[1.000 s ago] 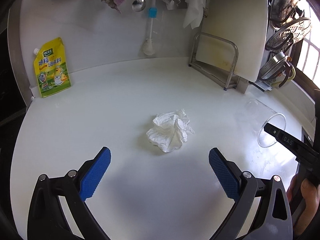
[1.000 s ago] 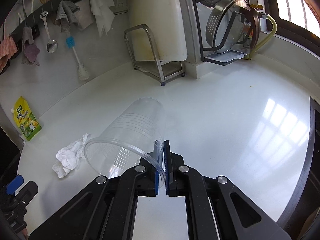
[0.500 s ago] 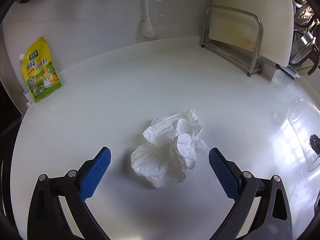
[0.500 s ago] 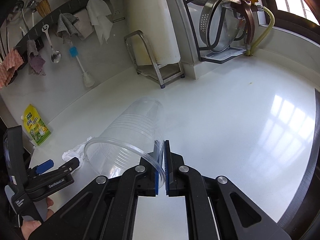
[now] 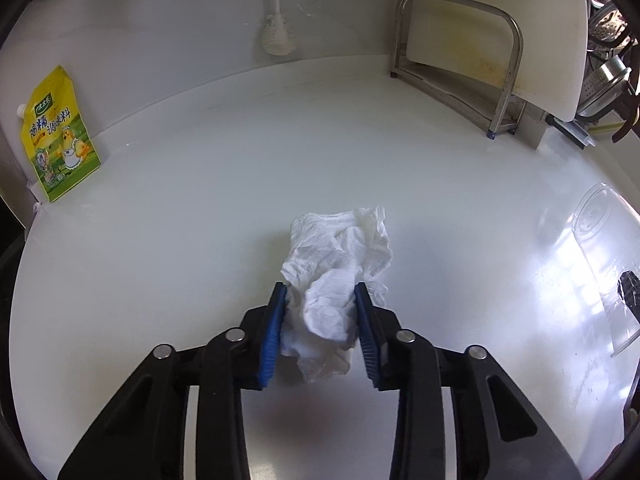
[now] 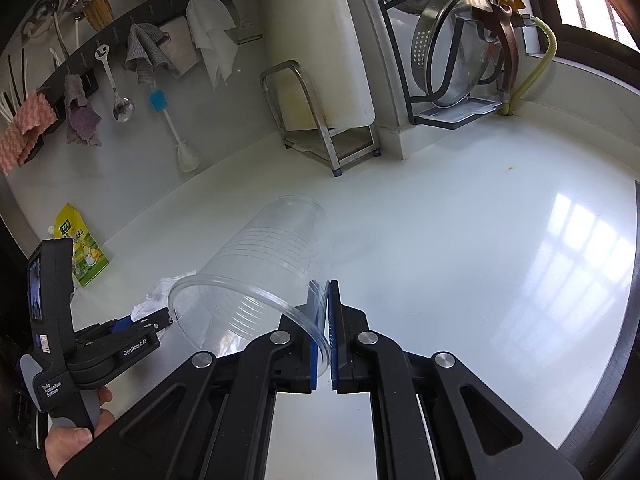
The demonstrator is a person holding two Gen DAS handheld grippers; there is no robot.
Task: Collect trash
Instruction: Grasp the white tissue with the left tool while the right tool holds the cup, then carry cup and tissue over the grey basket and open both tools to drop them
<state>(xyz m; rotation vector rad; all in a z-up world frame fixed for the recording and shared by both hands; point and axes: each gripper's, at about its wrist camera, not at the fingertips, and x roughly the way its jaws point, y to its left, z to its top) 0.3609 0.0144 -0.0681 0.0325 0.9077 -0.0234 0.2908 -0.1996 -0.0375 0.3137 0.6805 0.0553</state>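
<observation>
A wide white worktop (image 5: 200,208) stretches ahead of both tools, bare and open except for a metal rack (image 5: 460,64) far ahead and a yellow pouch (image 5: 58,136) far to the left. The right tool (image 6: 323,334) is clamped on the rim of a clear plastic cup (image 6: 260,272) lying tilted. The left tool (image 5: 320,332) is closing its blue pads around a crumpled tissue (image 5: 340,264) on the worktop, so both pieces seem nearly collected, with disposal left.
</observation>
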